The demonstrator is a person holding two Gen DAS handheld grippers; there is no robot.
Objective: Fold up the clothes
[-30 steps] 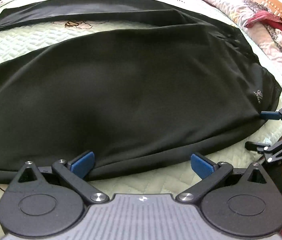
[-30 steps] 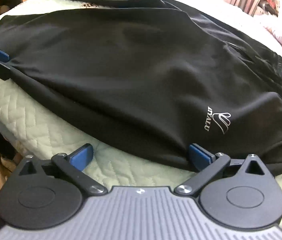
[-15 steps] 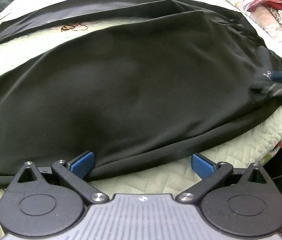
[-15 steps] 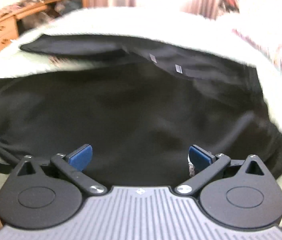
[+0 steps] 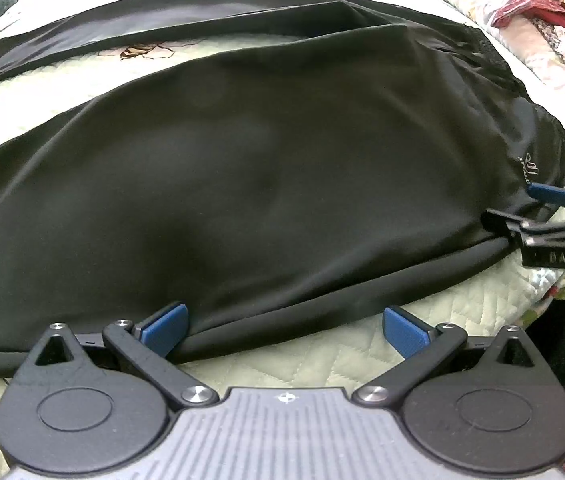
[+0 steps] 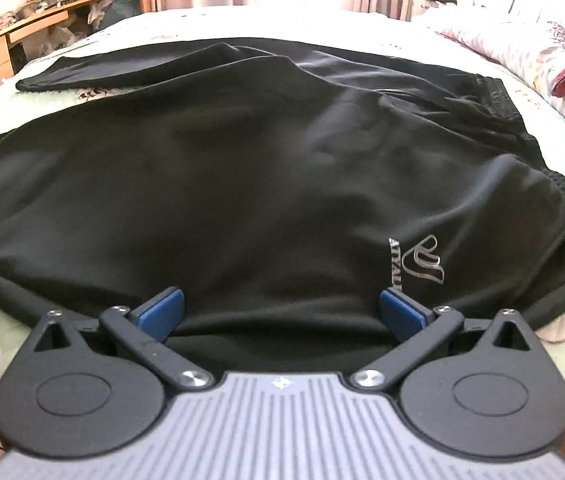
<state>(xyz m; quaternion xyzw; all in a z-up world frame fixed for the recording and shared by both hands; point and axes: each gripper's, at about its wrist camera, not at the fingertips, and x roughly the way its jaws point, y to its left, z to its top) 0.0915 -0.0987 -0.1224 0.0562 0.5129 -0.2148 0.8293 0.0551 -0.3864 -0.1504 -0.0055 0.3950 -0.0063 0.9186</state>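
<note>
Black trousers [image 5: 262, 168] lie spread across a quilted bed [image 5: 322, 344]; the left gripper [image 5: 284, 326] and right gripper [image 6: 280, 312], both spread wide, straddle the near hem, seemingly without pinching it.

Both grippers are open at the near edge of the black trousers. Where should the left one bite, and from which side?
Grip the rolled near hem of the trousers, the thick edge lying on the quilt between the left gripper's pads. Come in low from the near side, one pad sliding under the roll: it stands proud of the flat quilt, so it probably pinches more easily than the smooth panel.
</note>
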